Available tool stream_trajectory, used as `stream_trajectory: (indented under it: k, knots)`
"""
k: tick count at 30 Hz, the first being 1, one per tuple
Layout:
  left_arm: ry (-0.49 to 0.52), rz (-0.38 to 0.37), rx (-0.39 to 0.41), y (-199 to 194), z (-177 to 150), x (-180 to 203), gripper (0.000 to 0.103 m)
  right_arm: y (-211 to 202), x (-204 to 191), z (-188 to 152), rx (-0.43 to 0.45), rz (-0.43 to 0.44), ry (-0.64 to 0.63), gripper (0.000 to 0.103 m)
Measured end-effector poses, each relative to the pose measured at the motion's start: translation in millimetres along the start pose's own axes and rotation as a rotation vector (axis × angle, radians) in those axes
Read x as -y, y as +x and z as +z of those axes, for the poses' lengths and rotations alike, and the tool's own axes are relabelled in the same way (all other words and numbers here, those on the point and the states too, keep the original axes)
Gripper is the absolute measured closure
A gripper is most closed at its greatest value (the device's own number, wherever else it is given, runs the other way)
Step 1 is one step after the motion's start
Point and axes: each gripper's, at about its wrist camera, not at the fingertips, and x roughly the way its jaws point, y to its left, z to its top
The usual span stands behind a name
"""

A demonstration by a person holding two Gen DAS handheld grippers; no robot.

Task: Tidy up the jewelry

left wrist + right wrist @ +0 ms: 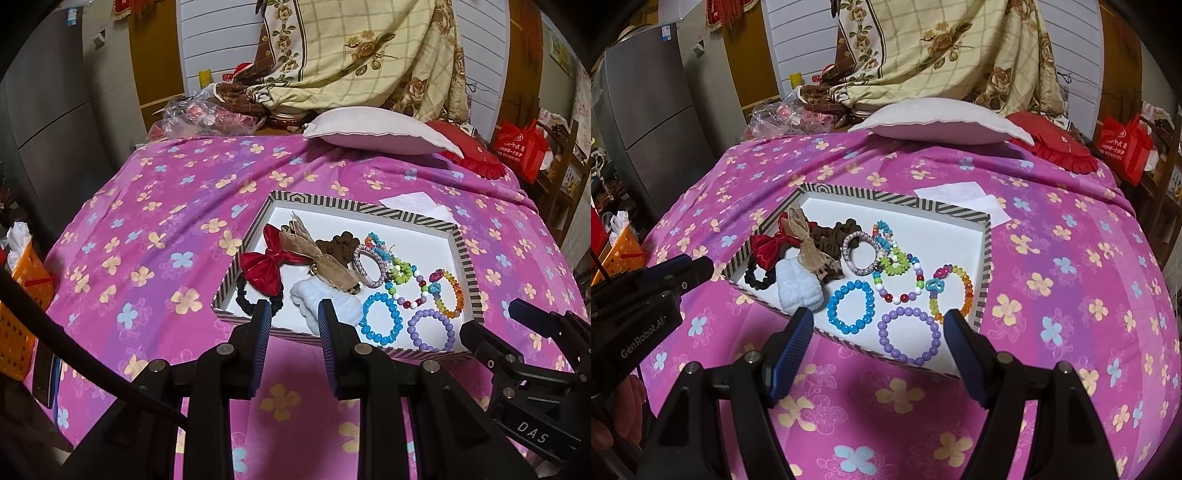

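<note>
A striped-rim box (466,254) (987,258) with a white floor lies on the pink flowered bedspread. On its left side are a red bow (264,267) (767,250), a brown scrunchie (338,243), a black hair tie (755,278) and a white fluffy band (323,301) (798,286). On its right side lie a blue bead bracelet (382,317) (851,306), a purple one (430,330) (908,336) and several multicoloured ones (953,291). My left gripper (291,310) hovers open at the box's near edge with nothing between its fingers. My right gripper (877,319) stands open just above the near corner by the purple bracelet, also holding nothing.
A grey pillow (373,129) and red cushion (469,149) lie at the bed's far end under a hanging floral blanket. White paper (964,199) lies behind the box. An orange basket (22,306) stands left of the bed, a red bag (522,147) at the right.
</note>
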Motion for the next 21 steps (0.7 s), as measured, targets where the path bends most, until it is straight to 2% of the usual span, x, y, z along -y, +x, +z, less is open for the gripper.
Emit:
stream_trajectory:
  k: [17, 21]
  knots:
    - [-0.007, -0.006, -0.011, 7.3, -2.9, -2.4, 0.065, 7.7, -0.1, -2.9, -0.015, 0.004, -0.006, 0.027]
    - [0.0, 0.005, -0.008, 9.3, -3.4, -4.1, 0.065, 11.2, 13.2, -7.8, -0.018, -0.006, 0.0, 0.027]
